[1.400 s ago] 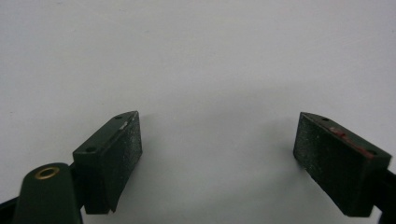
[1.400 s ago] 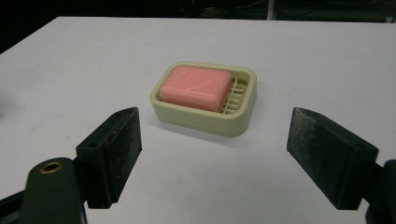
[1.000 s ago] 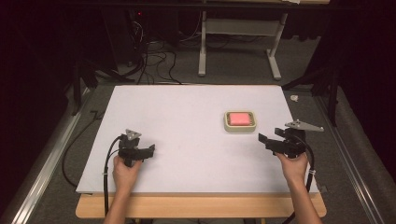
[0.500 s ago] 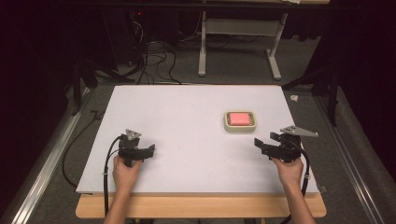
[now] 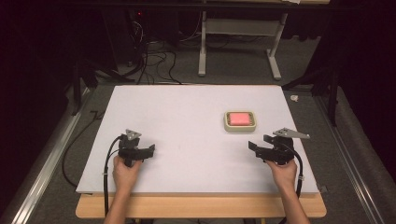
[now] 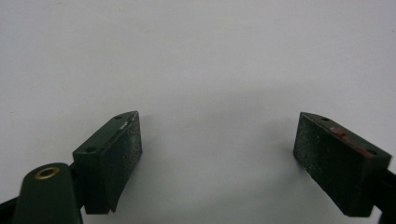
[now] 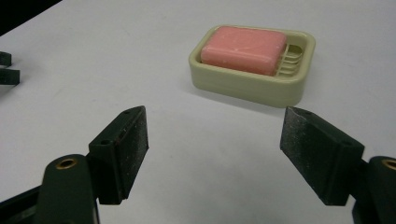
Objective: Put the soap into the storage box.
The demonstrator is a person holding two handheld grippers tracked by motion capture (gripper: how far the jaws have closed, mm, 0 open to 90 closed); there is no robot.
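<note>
A pink bar of soap point(image 5: 238, 118) point(image 7: 243, 49) lies in a cream soap dish point(image 5: 227, 122) point(image 7: 247, 88) on the right half of the white board point(image 5: 187, 121). My right gripper point(image 5: 256, 148) point(image 7: 215, 140) sits low over the board just in front of the dish, pointing left of it. Its jaws have just been closing, stand apart, and hold nothing. My left gripper point(image 5: 149, 150) point(image 6: 217, 154) rests near the front left of the board, open over bare white surface. The left gripper's jaw tips point(image 7: 7, 67) peek in at the left edge of the right gripper view.
The white board lies on a wooden table point(image 5: 201, 205) whose front edge is just behind the hands. Cables point(image 5: 154, 65) and a metal table frame point(image 5: 233, 42) stand on the dark floor beyond. Metal rails point(image 5: 42, 168) run along both sides.
The right hand has shifted left and slightly nearer the front edge, and its jaws stand narrower. The left hand has kept still.
</note>
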